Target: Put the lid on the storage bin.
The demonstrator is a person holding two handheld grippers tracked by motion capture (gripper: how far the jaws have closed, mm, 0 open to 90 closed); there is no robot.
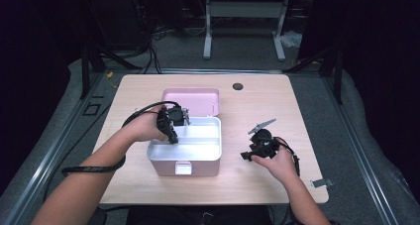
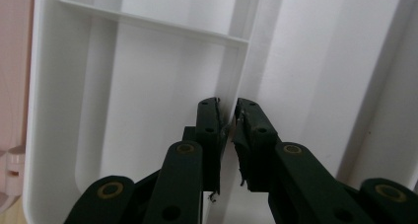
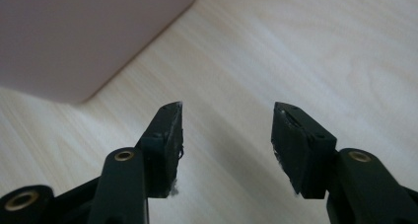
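The left gripper, jaws narrowly parted astride a divider of the white plastic tray in the pink box, could snag it when lifting; the right gripper hovers wide-jawed, empty, above the desk.

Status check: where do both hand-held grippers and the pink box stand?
Left hand-held gripper inside the white tray, jaws a slit apart astride its divider. Right hand-held gripper open, empty, over table. Pink box lid open. Nothing in the way.
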